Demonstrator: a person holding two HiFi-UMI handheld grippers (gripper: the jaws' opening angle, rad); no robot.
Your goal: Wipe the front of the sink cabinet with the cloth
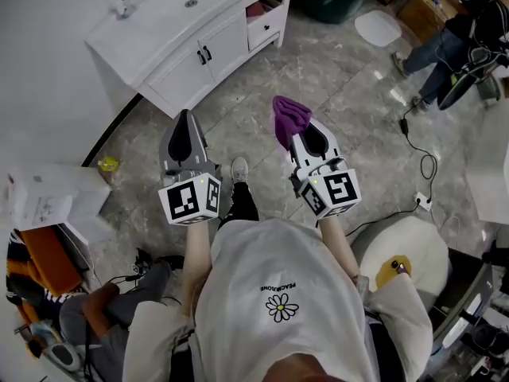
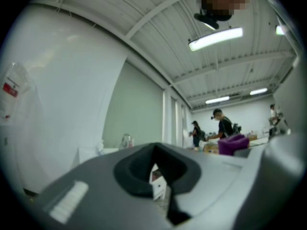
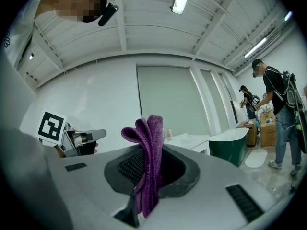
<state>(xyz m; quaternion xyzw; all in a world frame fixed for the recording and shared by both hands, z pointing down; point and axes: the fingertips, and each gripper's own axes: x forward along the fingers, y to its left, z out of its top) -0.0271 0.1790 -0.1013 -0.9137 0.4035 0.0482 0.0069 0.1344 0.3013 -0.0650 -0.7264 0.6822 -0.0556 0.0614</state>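
Clamped fingers on the right gripper (image 1: pixel 293 136) pinch a purple cloth (image 1: pixel 288 116), which sticks up in folds past the tips; the right gripper view shows the same thing, with the cloth (image 3: pixel 150 147) squeezed tight in the slot and its folded end standing free above it. On the left gripper (image 1: pixel 184 122) the fingers are closed on each other with nothing between them, and the left gripper view shows only a thin sliver of floor through the gap. From where I stand, the person holds both tools out at about waist height over the marbled floor (image 1: pixel 334 78). The white sink cabinet (image 1: pixel 187 66) stands well apart from them, ahead and off to the left, with its two doors shut and a drawer beside them. The cloth touches nothing but the gripper that carries it. I judge that the picking-up is done and the wiping itself has not begun: the person has yet to close the distance, bring the cloth against the cabinet front and rub it across the doors and drawer face.
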